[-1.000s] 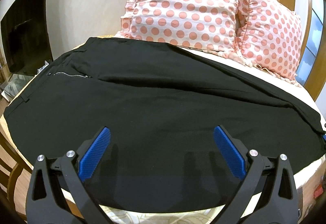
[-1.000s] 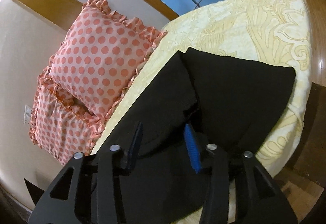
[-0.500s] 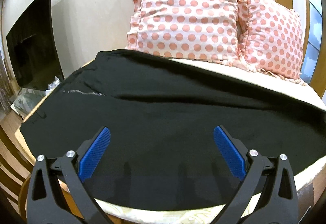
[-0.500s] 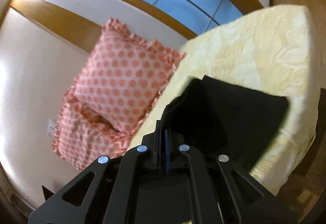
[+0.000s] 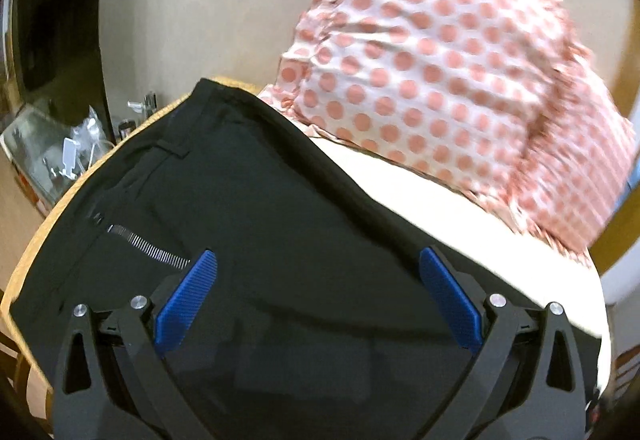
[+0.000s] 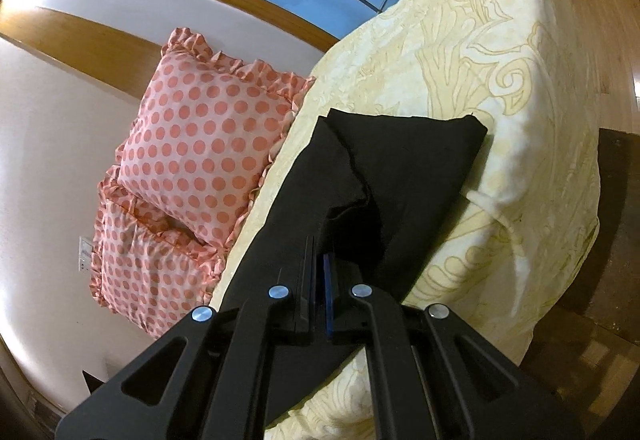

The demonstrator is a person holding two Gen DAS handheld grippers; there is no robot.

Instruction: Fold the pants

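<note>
Black pants lie spread on the cream bed, waistband and silver zipper at the left. My left gripper is open and empty, low over the seat area, its blue pads wide apart. In the right wrist view the leg ends lie on the patterned bedspread. My right gripper is shut on a raised fold of the pants' fabric near the leg ends.
Two pink polka-dot pillows lean on the wall behind the pants. A dark screen and a cluttered side table stand at the left. The bed's edge drops to a wooden floor at the right.
My right gripper closed on the pants' fabric and lifted a fold. My left gripper moved closer to the waistband end and stayed open.
</note>
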